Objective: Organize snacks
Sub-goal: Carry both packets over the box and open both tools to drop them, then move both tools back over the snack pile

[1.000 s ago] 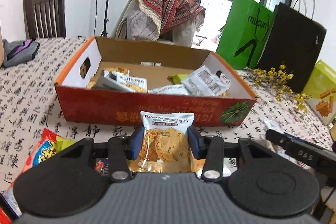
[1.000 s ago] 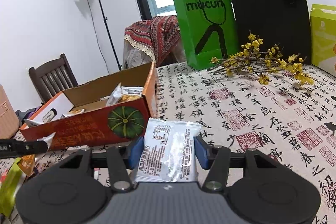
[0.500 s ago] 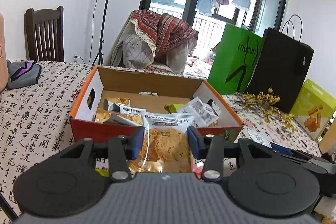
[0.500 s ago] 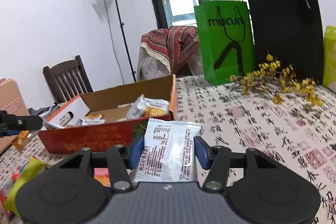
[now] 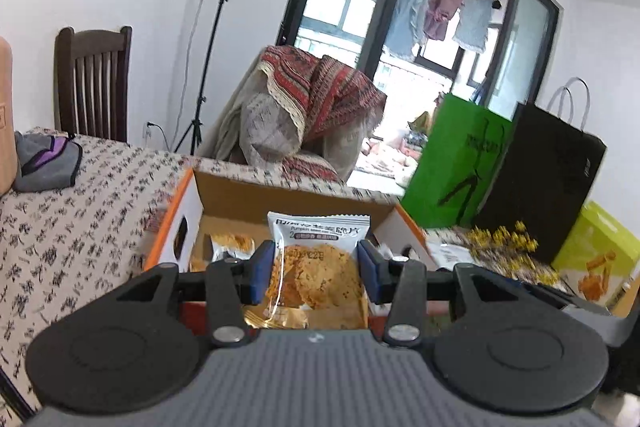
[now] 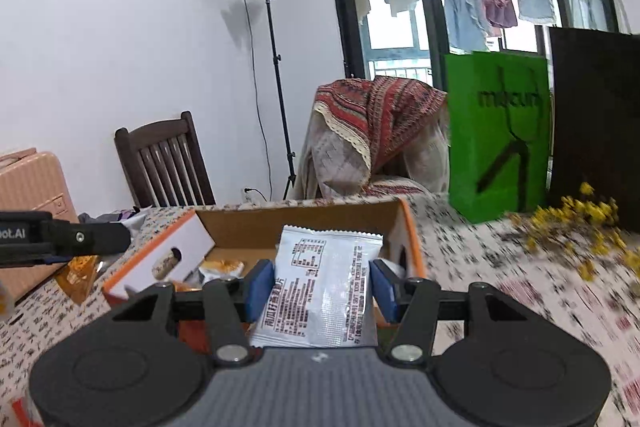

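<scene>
Patterned tablecloth (image 5: 72,227) on a dining table, chair and lamp stand behind. Left wrist view: left gripper (image 5: 316,269) clamped on a clear cookie packet (image 5: 318,267), held up in front of the open cardboard box (image 5: 188,211), which already holds other packets. Green bag (image 5: 456,163) and black bag (image 5: 548,179) stand right of the box, yellow flowers (image 5: 504,239) lie near them; none block the path.

Right wrist view: right gripper (image 6: 316,285) pinching a white snack packet (image 6: 324,283) by its sides, box (image 6: 296,227) straight ahead. Left gripper's arm (image 6: 64,237) pokes in at left edge. Risks: both grippers aim for one box, so they could bump; slick foil may slip from the pads; a low approach could catch the box's near wall and shove it.
</scene>
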### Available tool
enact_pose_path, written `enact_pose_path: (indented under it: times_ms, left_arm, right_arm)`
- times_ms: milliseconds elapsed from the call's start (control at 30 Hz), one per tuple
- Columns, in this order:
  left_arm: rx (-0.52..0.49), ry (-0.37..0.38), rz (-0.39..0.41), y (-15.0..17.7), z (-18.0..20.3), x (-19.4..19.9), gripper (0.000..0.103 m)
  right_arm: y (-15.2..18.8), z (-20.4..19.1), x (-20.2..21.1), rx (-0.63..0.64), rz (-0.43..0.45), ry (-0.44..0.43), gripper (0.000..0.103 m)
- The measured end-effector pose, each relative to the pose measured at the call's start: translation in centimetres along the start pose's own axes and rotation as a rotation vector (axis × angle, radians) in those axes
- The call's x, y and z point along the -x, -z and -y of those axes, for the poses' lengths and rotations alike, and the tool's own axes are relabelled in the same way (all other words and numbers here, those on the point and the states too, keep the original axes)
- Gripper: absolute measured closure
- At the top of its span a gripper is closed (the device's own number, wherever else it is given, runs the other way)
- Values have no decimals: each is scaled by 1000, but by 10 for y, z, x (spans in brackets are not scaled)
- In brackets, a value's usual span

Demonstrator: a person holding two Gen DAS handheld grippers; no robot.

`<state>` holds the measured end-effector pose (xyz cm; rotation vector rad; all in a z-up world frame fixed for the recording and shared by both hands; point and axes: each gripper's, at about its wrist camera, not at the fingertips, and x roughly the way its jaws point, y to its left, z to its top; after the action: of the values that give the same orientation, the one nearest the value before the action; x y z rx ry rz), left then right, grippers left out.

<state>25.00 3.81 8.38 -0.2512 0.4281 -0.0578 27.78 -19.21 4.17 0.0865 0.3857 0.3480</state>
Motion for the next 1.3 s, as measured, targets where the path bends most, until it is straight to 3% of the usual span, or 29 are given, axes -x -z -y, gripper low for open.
enact_pose_path:
  times_ms: [300,600,667,700,733,800,867,967,1100,1300]
  left_arm:
    - [31,-121,14,-32,-12,-48,57]
    - [19,-235,-29,-25,-20,-89,57]
    - [22,-237,-23,-22,-22,-89,54]
    - [25,-238,-14,-21,-23,-87,47]
    - [22,-234,-7,-20,-23,-86,28]
    - [27,-242,17,-18,-24,-79,0]
    - [28,-226,57,-16,-24,-70,0]
    - [23,-203,24,-16,-24,-63,0]
    - [15,-187,37,-12,-26,-45,0]
    - [5,-104,48,3,-33,8,0]
  right_arm:
    - [-20,-18,-59,28,-22,55,49]
    - [-8,-20,-94,82,-46,104,50]
    - [-7,-23,-93,87,-42,99,47]
    - [-7,-23,-92,86,-38,92,32]
    - [-8,-22,-90,81,-34,82,9]
    - [-9,-19,-87,73,-37,64,0]
    - [-9,-16,-81,55,-31,50,0]
    - [-9,-8,-71,32,-39,29,0]
    - [-6,1,-53,12,-52,28,0]
    - [8,15,-5,39,-68,9,0]
